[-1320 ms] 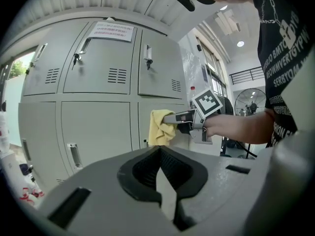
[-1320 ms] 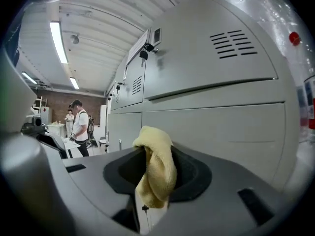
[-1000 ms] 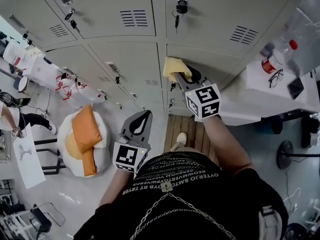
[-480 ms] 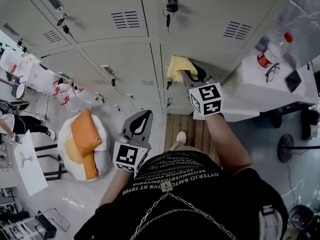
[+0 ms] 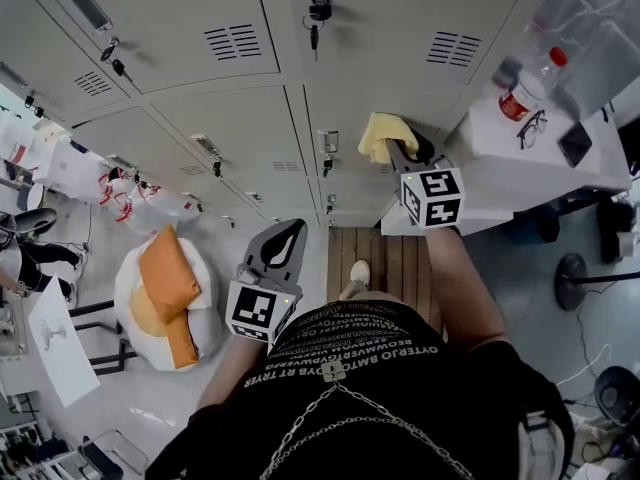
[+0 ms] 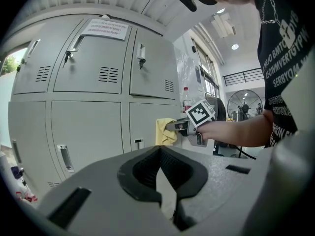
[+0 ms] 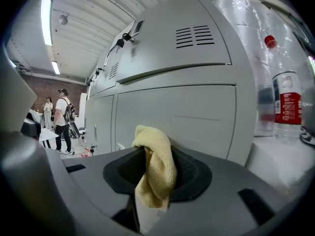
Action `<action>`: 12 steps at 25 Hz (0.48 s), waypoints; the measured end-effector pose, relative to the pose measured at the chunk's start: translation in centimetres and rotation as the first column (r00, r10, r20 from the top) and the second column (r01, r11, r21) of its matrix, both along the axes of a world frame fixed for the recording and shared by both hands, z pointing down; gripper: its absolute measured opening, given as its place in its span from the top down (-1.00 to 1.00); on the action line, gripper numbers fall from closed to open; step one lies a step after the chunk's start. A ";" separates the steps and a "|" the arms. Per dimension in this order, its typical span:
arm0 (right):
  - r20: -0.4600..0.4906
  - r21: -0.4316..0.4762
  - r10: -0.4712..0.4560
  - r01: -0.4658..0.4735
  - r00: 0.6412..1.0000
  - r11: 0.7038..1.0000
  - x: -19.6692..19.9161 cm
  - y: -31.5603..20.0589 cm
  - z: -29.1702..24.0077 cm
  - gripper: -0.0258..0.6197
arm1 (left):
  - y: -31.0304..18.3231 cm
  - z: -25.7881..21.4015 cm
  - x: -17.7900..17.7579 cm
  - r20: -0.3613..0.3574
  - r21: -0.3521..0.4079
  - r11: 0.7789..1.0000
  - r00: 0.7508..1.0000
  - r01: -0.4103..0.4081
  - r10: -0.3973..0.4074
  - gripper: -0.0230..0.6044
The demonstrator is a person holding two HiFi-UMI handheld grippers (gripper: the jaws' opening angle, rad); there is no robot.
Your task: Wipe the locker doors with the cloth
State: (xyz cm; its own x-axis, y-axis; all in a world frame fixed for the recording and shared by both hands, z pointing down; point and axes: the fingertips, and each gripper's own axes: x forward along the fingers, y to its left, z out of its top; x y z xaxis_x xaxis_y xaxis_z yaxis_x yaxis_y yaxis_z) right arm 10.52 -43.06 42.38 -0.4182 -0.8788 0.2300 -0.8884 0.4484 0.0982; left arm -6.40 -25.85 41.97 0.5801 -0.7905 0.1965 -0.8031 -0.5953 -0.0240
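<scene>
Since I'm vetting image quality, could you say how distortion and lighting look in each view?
Head view: even light, sharp, locker doors bowed. Left gripper view: heavy fisheye, black corners, bright ceiling lights. Right gripper view: same fisheye, yellow cloth crisp, water bottle warped.

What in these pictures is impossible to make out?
Head view: whether the cloth presses the locker door; the cloth itself covers the contact.
Left gripper view: print on the notice, too small.
Right gripper view: bottle label, blurred near the edge.

Head overhead, 2 gripper views facing lockers (image 5: 190,18)
</scene>
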 end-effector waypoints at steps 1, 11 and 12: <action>-0.003 -0.003 0.014 -0.014 1.000 1.000 0.7 0.1 0.1 0.54 | 0.1 0.1 0.1 0.001 0.002 1.000 1.000 -0.005 0.005 0.91; -0.031 -0.046 0.143 -0.145 0.989 0.988 6.0 1.2 1.2 0.54 | 0.2 0.2 -0.4 -0.004 -0.003 1.000 1.000 -0.028 0.027 0.91; -0.033 -0.048 0.153 -0.154 0.988 0.987 6.4 1.5 1.3 0.54 | 0.2 0.4 -0.4 -0.002 -0.008 0.999 0.999 -0.032 0.032 0.91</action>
State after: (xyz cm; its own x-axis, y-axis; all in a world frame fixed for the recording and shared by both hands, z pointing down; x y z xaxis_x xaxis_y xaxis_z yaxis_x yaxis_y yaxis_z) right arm 16.95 -41.58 43.65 -0.2717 -0.9190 0.2855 -0.9442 0.3120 0.1058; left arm -6.85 -25.62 42.35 0.6056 -0.7697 0.2020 -0.7836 -0.6210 -0.0175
